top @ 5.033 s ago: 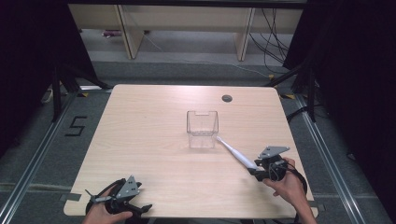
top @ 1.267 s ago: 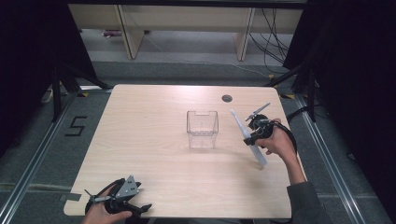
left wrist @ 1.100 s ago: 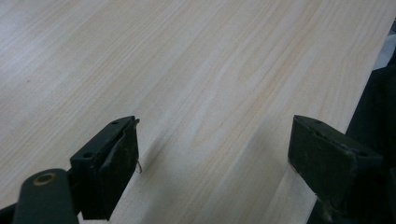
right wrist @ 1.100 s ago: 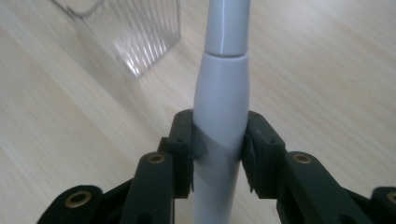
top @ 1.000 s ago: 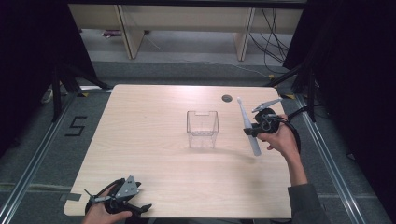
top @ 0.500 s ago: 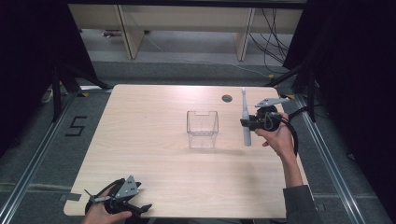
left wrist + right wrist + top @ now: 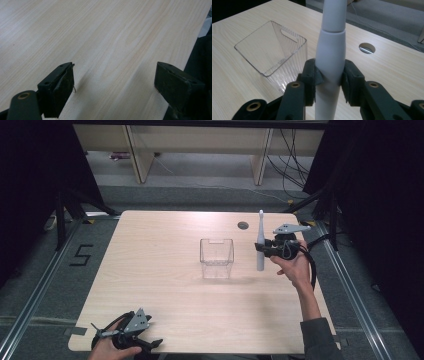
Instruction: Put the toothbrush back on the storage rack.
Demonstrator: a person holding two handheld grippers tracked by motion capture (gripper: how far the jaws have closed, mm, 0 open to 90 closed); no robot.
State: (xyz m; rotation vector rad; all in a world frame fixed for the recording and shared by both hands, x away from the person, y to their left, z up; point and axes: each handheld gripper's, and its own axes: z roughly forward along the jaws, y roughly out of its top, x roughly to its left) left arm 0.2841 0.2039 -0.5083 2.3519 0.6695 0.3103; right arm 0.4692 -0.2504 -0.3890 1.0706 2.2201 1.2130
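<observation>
A: Left tool (image 7: 150,343)?
B: Jaws wide apart, idle at the bench (image 7: 165,270) near edge.
A: Bin (image 7: 217,257)?
B: Mid-bench, just left of the toothbrush (image 7: 260,242), held upright, clamped in the right tool (image 7: 264,248), the nearer one.

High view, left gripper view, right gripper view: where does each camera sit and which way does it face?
High view: above the person's side, looking forward and down on the table; forearms and both grippers show.
Left gripper view: rides the left gripper, looking along bare tabletop; its open jaws show.
Right gripper view: rides the right gripper, facing the clear plastic bin; its jaws clamp the white electric toothbrush.
Shared: high and right gripper views both show bin, toothbrush and the table's cable hole.
</observation>
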